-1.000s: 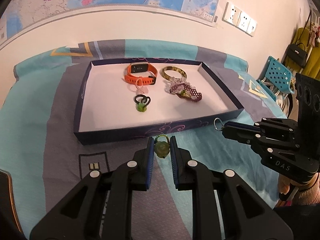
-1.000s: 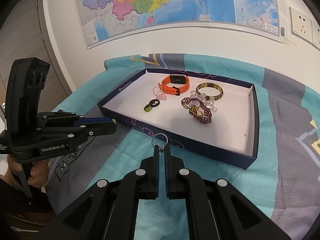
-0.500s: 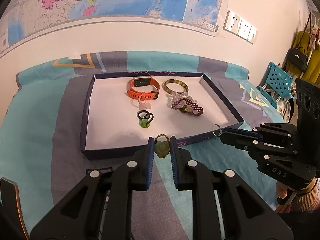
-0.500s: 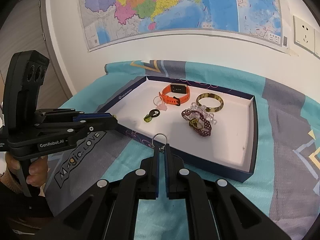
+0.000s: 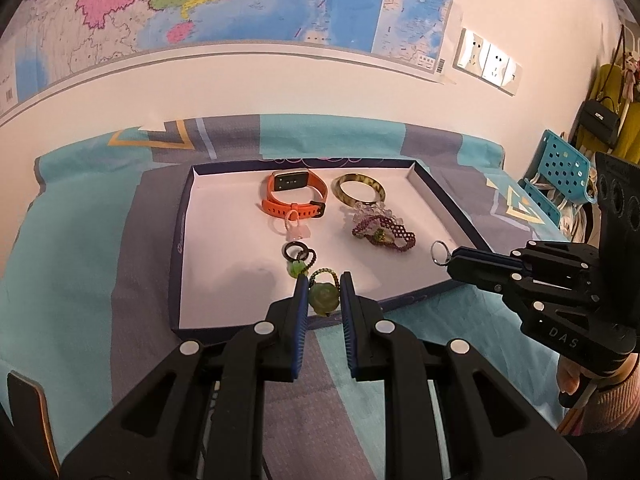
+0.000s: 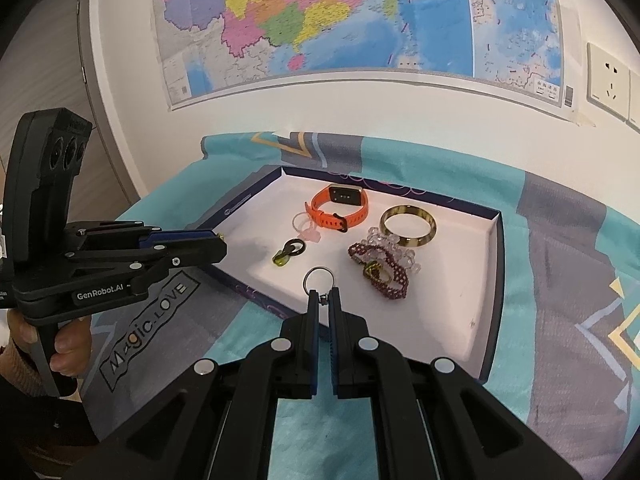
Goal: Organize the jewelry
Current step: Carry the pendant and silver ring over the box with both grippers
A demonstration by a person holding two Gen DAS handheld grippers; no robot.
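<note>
Left tool (image 5: 323, 294) clenched on the green carved-flower pendant (image 5: 322, 299), now past the near rim of the shallow navy-walled white tray (image 5: 436, 284); earlier short of it. Right tool (image 6: 323, 298) pinches the small silver split ring (image 6: 319, 279), also over the tray now. Both look ready for drop-off.

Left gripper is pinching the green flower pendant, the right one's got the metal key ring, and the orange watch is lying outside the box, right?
Not quite: the orange watch lies inside the box, as the left wrist view shows. The rest holds: the left gripper pinches the green flower pendant, and the right gripper holds the metal key ring.
</note>
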